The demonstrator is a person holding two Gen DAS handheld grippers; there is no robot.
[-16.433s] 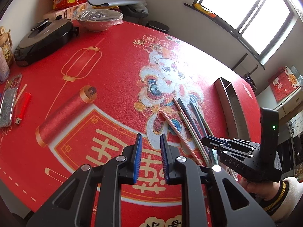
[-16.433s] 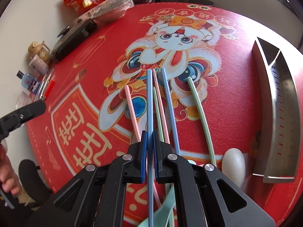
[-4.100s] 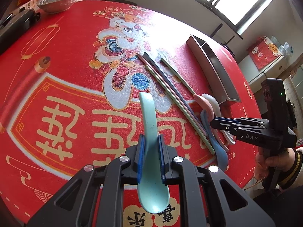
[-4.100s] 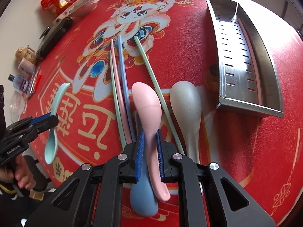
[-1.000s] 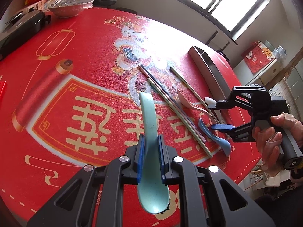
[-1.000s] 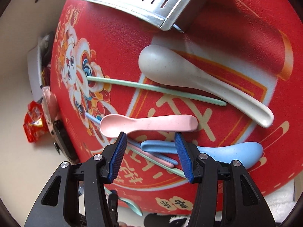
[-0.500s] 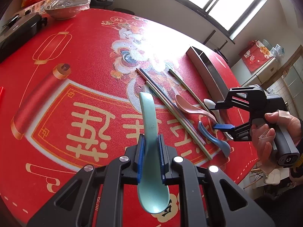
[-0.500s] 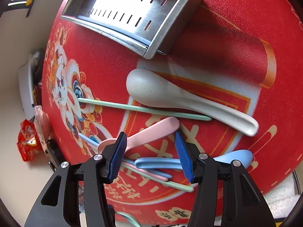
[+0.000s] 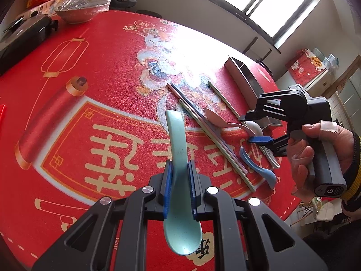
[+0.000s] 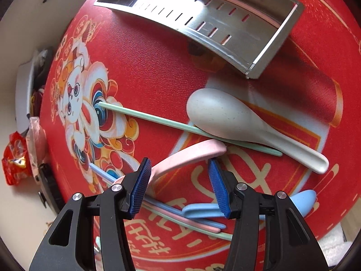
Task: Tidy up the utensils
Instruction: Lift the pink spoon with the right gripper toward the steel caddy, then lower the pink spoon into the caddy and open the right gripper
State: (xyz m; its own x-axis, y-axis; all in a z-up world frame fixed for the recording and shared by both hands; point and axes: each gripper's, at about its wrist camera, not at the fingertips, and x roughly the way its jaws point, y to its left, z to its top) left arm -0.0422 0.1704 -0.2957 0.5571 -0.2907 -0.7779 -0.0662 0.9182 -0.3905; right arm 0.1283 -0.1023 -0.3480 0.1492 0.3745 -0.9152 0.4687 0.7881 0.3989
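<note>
1. a round table under a red tablecloth (image 9: 94, 72) printed with a cartoon lion and gold characters fills both views.
2. a steel utensil tray (image 10: 209, 20) with slotted walls sits on the cloth near the table's edge; a pink stick lies along its inside.
3. the left gripper (image 9: 180, 181) is clenched on a mint green spoon (image 9: 179, 180), bowl end toward the camera, handle pointing out over the cloth.
4. the right gripper (image 10: 178, 185), held in a hand (image 9: 315, 155), hangs with jaws apart and nothing between the pads, above a pink spoon (image 10: 187, 155).
5. a pale grey spoon (image 10: 237, 119) lies between the tray and the pink spoon, resting across a green chopstick (image 10: 144, 115).
6. a blue spoon (image 10: 300, 201) lies nearer the table's edge.
7. beside it, pink, blue and green chopsticks (image 10: 194, 221) lie bunched together.
</note>
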